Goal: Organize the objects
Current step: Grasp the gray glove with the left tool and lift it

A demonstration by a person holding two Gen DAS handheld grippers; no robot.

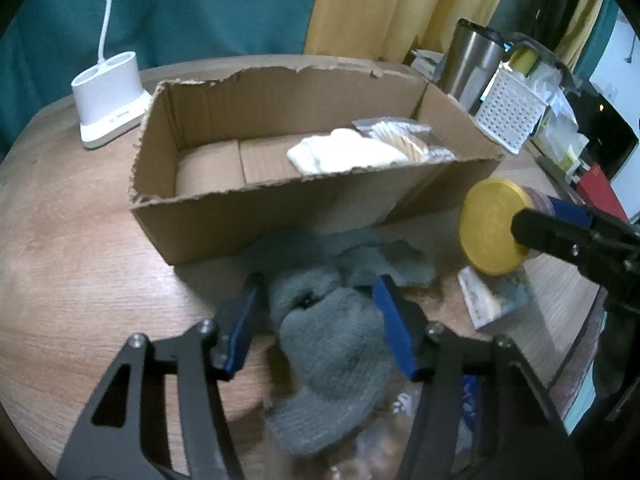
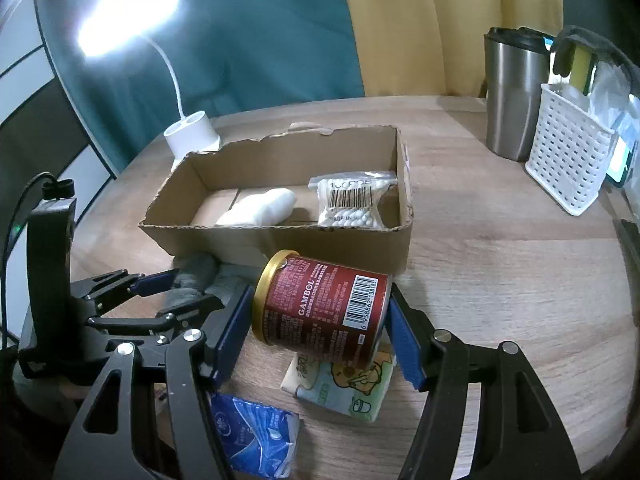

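An open cardboard box (image 1: 248, 208) (image 2: 280, 240) stands on the wooden table and holds a white cloth roll (image 1: 344, 154) (image 2: 260, 208) and a bag of cotton swabs (image 1: 408, 140) (image 2: 354, 200). My left gripper (image 1: 316, 296) (image 2: 188, 292) straddles grey knitted gloves (image 1: 332, 332) (image 2: 196, 276) lying in front of the box; its jaws are open around them. My right gripper (image 2: 320, 316) is shut on a red can with a gold lid (image 2: 324, 312) (image 1: 492, 228), held on its side above a tissue pack (image 2: 344, 388) (image 1: 496, 300).
A white lamp base (image 1: 108, 100) (image 2: 192, 134) stands left of the box. A steel tumbler (image 2: 512, 100) (image 1: 472, 64) and a white perforated basket (image 2: 568, 160) (image 1: 510, 114) stand at the back right. A blue packet (image 2: 256, 436) lies near the front edge.
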